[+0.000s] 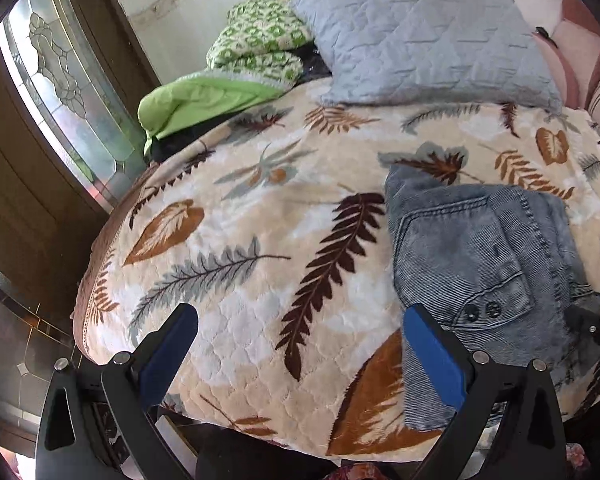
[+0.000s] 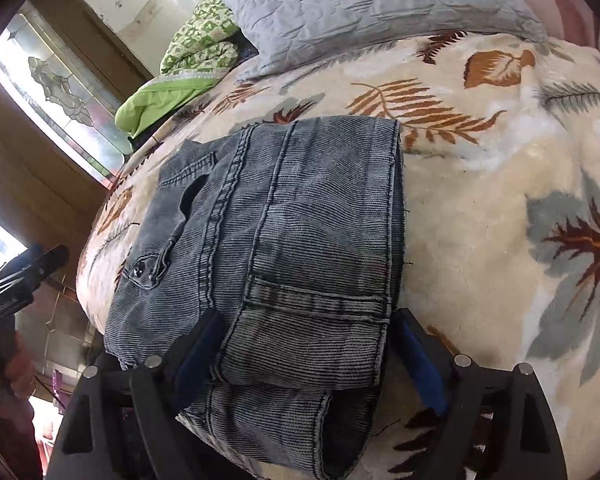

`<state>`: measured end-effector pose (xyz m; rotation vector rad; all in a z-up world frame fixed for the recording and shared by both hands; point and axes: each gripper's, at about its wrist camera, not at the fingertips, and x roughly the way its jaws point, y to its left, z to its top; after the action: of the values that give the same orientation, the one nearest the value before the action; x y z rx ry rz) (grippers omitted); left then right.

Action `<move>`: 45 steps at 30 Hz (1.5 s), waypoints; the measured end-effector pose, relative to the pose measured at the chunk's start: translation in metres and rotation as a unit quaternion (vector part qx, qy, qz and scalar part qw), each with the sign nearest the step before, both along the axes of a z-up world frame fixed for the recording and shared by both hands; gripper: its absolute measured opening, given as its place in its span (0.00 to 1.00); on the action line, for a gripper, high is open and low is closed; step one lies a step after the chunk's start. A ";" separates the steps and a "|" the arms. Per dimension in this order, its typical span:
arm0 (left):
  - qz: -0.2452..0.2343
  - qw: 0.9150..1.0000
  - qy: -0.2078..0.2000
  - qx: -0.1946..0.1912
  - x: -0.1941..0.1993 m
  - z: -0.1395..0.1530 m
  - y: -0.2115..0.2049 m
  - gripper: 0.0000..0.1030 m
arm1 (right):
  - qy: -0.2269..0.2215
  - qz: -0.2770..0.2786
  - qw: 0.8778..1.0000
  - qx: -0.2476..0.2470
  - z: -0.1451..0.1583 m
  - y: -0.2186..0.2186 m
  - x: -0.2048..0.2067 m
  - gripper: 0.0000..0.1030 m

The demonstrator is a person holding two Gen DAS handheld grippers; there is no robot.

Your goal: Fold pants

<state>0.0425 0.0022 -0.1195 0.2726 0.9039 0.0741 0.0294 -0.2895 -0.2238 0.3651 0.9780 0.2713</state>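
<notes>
Folded grey-blue denim pants (image 2: 300, 240) lie on a leaf-patterned bedspread (image 2: 480, 200), near its front edge. My right gripper (image 2: 304, 336) is open, its blue-padded fingers (image 2: 420, 364) standing on either side of the near end of the folded bundle. In the left wrist view the pants (image 1: 480, 264) lie to the right. My left gripper (image 1: 296, 320) is open and empty above the bedspread (image 1: 240, 240), its right finger (image 1: 432, 352) over the pants' left edge. The right gripper shows at that view's right edge (image 1: 596, 320).
A grey quilted pillow (image 1: 420, 40) and green bedding (image 1: 228, 80) lie at the head of the bed. A wooden door with a glass panel (image 1: 60, 80) stands to the left. A pink cushion (image 1: 572, 52) is at the far right.
</notes>
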 end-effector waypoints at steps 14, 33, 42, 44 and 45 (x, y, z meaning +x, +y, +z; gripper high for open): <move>0.001 0.999 0.045 0.018 0.012 -0.004 -0.028 0.99 | -0.049 -0.031 0.997 0.049 0.024 -0.032 -0.018 0.85; -0.044 0.998 0.032 0.037 0.009 0.007 -0.080 0.99 | -0.061 -0.086 0.991 0.083 0.029 -0.066 -0.015 0.85; -0.031 0.998 0.041 0.019 0.030 -0.009 -0.061 0.99 | -0.040 -0.078 0.994 0.071 0.014 -0.059 -0.003 0.85; -0.029 0.999 0.043 0.007 0.034 -0.012 -0.054 0.99 | -0.035 -0.079 0.994 0.066 0.011 -0.058 -0.002 0.85; -0.029 0.999 0.043 0.002 0.035 -0.013 -0.051 0.99 | -0.031 -0.081 0.994 0.066 0.009 -0.058 -0.001 0.85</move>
<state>0.0778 -0.0484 -0.1328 0.3075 0.9805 0.0108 0.0284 -0.3472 -0.2148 0.5505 0.8656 0.1998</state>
